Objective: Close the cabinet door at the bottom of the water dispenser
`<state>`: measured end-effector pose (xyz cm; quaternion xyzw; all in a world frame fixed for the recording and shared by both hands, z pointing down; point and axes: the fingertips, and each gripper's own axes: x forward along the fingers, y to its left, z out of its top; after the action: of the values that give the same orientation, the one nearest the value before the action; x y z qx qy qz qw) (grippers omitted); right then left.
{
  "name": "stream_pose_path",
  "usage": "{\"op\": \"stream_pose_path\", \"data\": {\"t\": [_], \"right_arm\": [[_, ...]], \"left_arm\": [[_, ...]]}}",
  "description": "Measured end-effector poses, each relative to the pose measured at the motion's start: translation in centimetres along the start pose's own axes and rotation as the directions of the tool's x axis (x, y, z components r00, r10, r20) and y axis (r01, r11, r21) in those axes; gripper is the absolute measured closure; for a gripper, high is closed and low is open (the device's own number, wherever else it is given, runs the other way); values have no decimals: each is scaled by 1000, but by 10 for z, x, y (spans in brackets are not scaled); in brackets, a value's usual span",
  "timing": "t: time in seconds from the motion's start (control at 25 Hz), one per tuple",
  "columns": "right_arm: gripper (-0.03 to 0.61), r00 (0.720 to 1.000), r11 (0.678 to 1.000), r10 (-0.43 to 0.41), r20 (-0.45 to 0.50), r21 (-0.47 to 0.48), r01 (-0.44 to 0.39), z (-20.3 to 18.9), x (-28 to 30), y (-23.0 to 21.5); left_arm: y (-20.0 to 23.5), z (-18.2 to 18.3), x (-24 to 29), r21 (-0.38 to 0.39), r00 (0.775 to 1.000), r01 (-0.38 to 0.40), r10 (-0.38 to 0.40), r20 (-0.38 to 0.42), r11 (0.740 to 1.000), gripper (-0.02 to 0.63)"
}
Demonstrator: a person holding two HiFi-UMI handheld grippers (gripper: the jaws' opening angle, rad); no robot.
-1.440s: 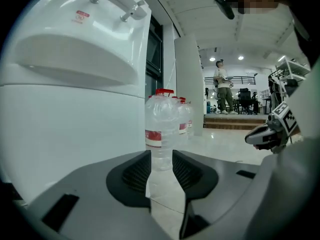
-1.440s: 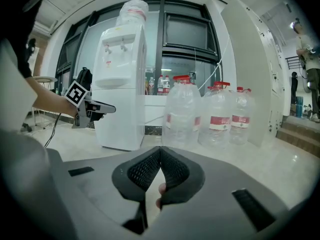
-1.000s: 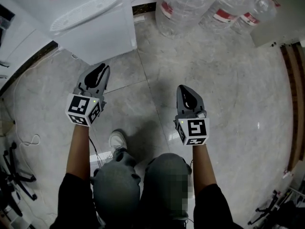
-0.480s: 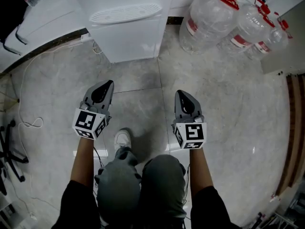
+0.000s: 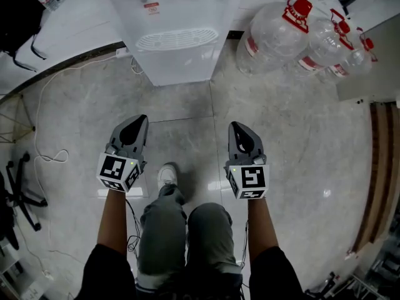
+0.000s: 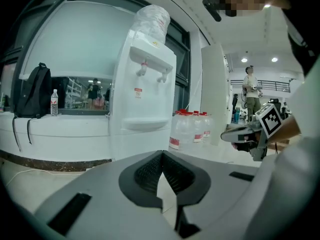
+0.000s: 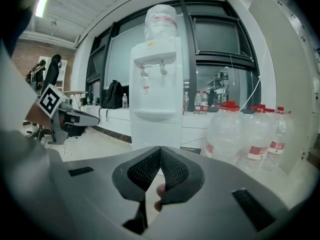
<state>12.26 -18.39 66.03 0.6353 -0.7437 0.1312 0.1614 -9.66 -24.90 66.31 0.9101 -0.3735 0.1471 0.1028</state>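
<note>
**Left gripper** (image 5: 137,122): jaws pressed together on nothing. It is held over the bare floor (image 5: 75,130), well apart from the dispenser, and is judged idle because nothing is within its reach.

**Water dispenser** (image 5: 178,39): stands against the wall ledge (image 5: 69,24), ahead of both grippers and between them. The cabinet door (image 6: 134,145) at its bottom reads as a flat white panel flush with the body. No gap or swung leaf shows, so the door is judged already closed, though its seam is too faint to trace.

**Right gripper** (image 5: 237,127): jaws likewise together and empty, held beside the left one and equally far from the dispenser.

**Water jugs** (image 5: 281,33): red-capped, grouped just right of the dispenser, probably spare stock.

**View notes**
- The head view alone gives the spacing from grippers to dispenser, and shows the person's shoe (image 5: 167,175) between the grippers.
- The gripper views alone show the dispenser's front upright, with the inverted bottle (image 7: 161,19) on top, two taps, the drip shelf and the lower panel.
- The left gripper view adds a backpack (image 6: 32,91) and a small bottle (image 6: 54,103) on the ledge.
- The right gripper view adds a fingertip under its jaws
</note>
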Motion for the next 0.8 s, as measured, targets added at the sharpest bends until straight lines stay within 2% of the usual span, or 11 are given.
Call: {"op": "stream_pose_path", "data": {"t": [0.32, 0.48, 0.8], "right_arm": [[566, 1000, 1000, -1, -13, 29, 2, 110, -50, 5], [566, 1000, 1000, -7, -15, 29, 7, 168, -83, 3], [566, 1000, 999, 12, 9, 32, -13, 277, -149, 11]], "left_arm": [[-19, 106, -54, -23, 1000, 4, -5, -26, 1000, 600], [-29, 162, -83, -43, 999, -30, 28, -36, 999, 600], [-63, 276, -143, -53, 999, -53, 54, 6, 997, 600]]}}
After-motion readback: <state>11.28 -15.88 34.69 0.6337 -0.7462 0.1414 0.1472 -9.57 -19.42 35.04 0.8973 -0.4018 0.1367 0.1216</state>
